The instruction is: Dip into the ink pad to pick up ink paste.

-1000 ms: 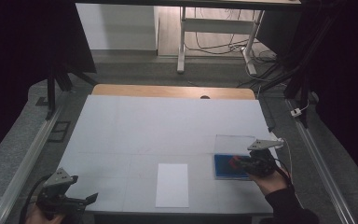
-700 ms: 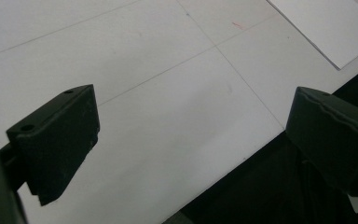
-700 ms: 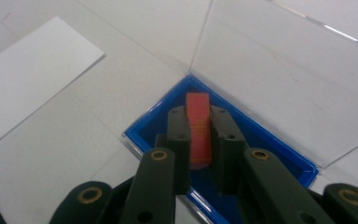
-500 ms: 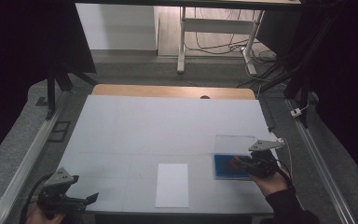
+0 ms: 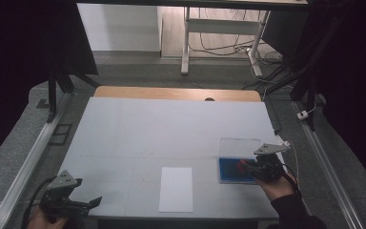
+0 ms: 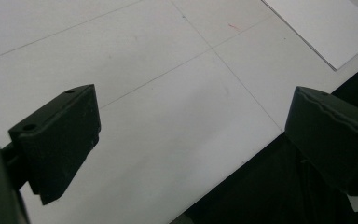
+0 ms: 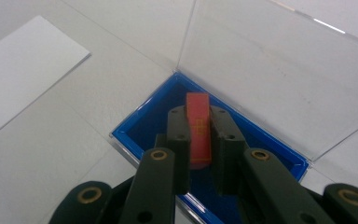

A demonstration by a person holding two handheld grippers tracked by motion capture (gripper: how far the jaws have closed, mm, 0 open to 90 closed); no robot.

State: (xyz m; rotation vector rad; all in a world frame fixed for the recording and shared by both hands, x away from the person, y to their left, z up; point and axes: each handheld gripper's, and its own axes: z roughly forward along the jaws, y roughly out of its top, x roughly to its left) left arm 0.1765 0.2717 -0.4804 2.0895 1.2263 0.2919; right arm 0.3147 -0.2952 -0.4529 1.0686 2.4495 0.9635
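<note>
Jaws of the right gripper (image 7: 199,140) clamped a red block (image 7: 198,125) over the blue case (image 7: 135,126) — left gripper (image 6: 191,135) gaped wide at the worktop's (image 5: 171,129) seven o'clock.

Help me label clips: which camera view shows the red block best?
The right gripper view: the red block sits close up between the right gripper pads, over the blue case. In the high view it is a small red speck. The left gripper view faces bare table.
</note>
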